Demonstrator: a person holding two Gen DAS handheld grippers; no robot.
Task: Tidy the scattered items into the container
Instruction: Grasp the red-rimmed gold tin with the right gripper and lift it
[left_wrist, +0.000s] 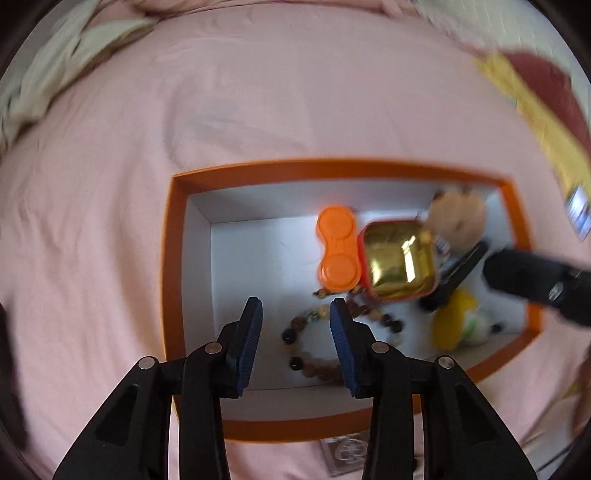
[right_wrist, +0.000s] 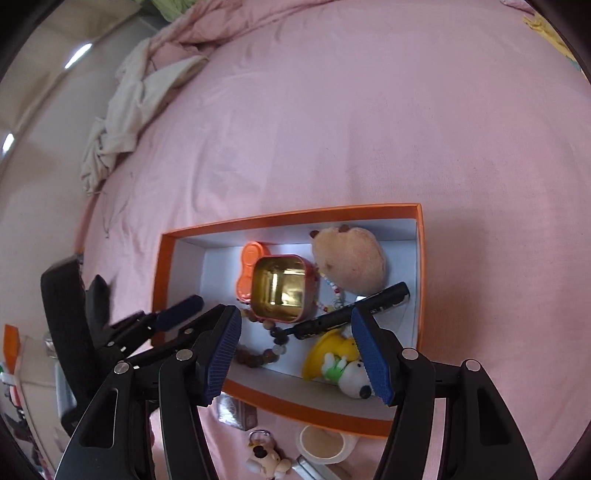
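Note:
An orange box (left_wrist: 173, 258) (right_wrist: 295, 218) with a white inside lies on the pink bed sheet. In it are an orange twin-cap case (left_wrist: 336, 247) (right_wrist: 245, 273), a gold-lined tin (left_wrist: 399, 258) (right_wrist: 280, 288), a tan plush (right_wrist: 351, 258), a black pen (right_wrist: 354, 308), a yellow and white dog plush (right_wrist: 343, 365) and a bead bracelet (left_wrist: 314, 365) (right_wrist: 262, 356). My left gripper (left_wrist: 297, 328) hangs open over the bracelet with nothing pressed between its pads. Over the box's near side my right gripper (right_wrist: 297, 354) stands open and empty.
Outside the box's near wall lie a foil packet (right_wrist: 236, 410) (left_wrist: 347, 450), a tape roll (right_wrist: 325, 443), a small plush keychain (right_wrist: 266, 458) and a silver tube (right_wrist: 310, 469). Crumpled cream cloth (right_wrist: 122, 110) lies far left. Something yellow and red (left_wrist: 535, 99) sits far right.

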